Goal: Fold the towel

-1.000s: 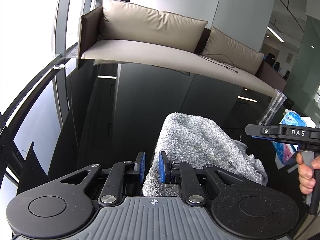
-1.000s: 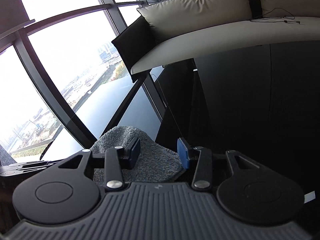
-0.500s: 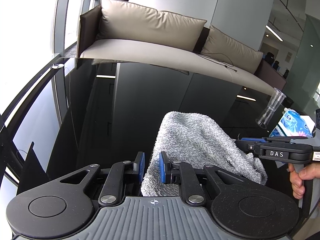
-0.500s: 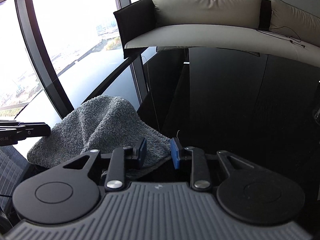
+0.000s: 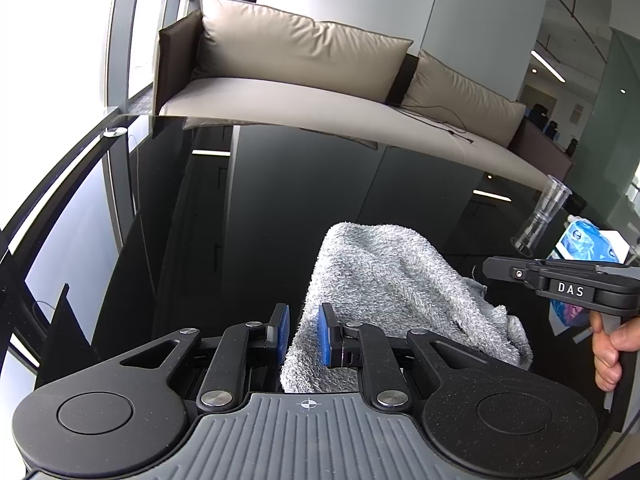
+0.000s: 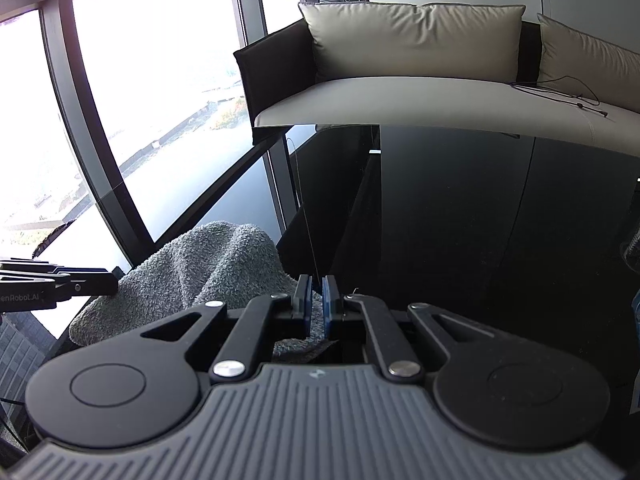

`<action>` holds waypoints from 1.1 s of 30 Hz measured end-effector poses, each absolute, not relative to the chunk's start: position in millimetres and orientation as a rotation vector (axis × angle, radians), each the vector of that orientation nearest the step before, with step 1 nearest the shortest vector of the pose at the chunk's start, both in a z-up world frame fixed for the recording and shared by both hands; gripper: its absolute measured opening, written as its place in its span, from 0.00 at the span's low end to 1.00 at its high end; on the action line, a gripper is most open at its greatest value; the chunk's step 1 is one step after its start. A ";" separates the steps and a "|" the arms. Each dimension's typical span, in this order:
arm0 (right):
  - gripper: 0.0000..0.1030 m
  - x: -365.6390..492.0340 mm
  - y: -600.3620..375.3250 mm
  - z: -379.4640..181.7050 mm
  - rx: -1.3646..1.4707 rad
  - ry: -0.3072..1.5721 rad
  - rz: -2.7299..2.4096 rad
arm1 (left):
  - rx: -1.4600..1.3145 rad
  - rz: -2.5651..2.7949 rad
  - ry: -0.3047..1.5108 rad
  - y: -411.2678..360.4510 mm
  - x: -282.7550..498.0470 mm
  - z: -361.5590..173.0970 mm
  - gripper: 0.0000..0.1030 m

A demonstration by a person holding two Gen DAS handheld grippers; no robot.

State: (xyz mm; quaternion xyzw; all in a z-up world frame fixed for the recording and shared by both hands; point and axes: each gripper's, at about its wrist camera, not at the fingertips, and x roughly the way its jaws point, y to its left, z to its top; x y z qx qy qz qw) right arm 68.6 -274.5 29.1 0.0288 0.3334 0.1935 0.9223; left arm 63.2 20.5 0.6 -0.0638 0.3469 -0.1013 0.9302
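On the left, the left gripper [image 5: 302, 334] pinches one edge of the grey towel [image 5: 392, 280] between its blue pads [image 5: 325, 334], the cloth running up through the narrow gap. From there the towel rises in a rumpled hump above the black table [image 5: 240, 208], hanging between the two tools rather than lying flat. To the right, the right gripper [image 6: 316, 304] has just been closing, and its jaws now stand almost together on another edge of the towel, with cloth showing between and below the pads. A hand [image 5: 610, 350] grips its handle at the right edge of the left view. As for progress, both edges look secured and the towel is lifted, but no neat fold shows yet. Carrying one edge over the other and laying it flat still remains.
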 end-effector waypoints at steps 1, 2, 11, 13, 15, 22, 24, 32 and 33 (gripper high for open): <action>0.07 70.7 -274.5 24.9 0.063 0.708 0.407 | -0.131 -0.207 0.711 20.6 63.2 0.5 0.13; 0.09 73.1 -272.5 21.8 0.058 0.727 0.408 | -0.131 -0.207 0.711 20.6 63.1 0.5 0.13; 0.23 59.7 -258.6 15.8 -0.049 0.711 0.400 | -0.130 -0.211 0.712 19.9 63.2 0.0 0.13; 0.23 59.3 -260.8 14.5 -0.043 0.713 0.399 | -0.131 -0.211 0.712 20.1 63.0 0.3 0.13; 0.30 59.2 -261.9 14.2 -0.038 0.717 0.391 | -0.132 -0.210 0.712 20.3 63.0 0.4 0.13; 0.32 55.7 -262.9 11.2 -0.057 0.703 0.400 | -0.133 -0.212 0.713 20.8 62.9 0.8 0.13; 0.32 53.0 -262.3 11.3 -0.064 0.695 0.408 | -0.134 -0.211 0.713 21.0 63.2 0.9 0.13; 0.21 53.6 -264.8 11.7 -0.067 0.691 0.433 | -0.134 -0.211 0.713 20.9 63.2 1.0 0.13; 0.14 53.2 -264.8 12.1 -0.067 0.693 0.443 | -0.133 -0.210 0.713 21.0 63.4 1.1 0.13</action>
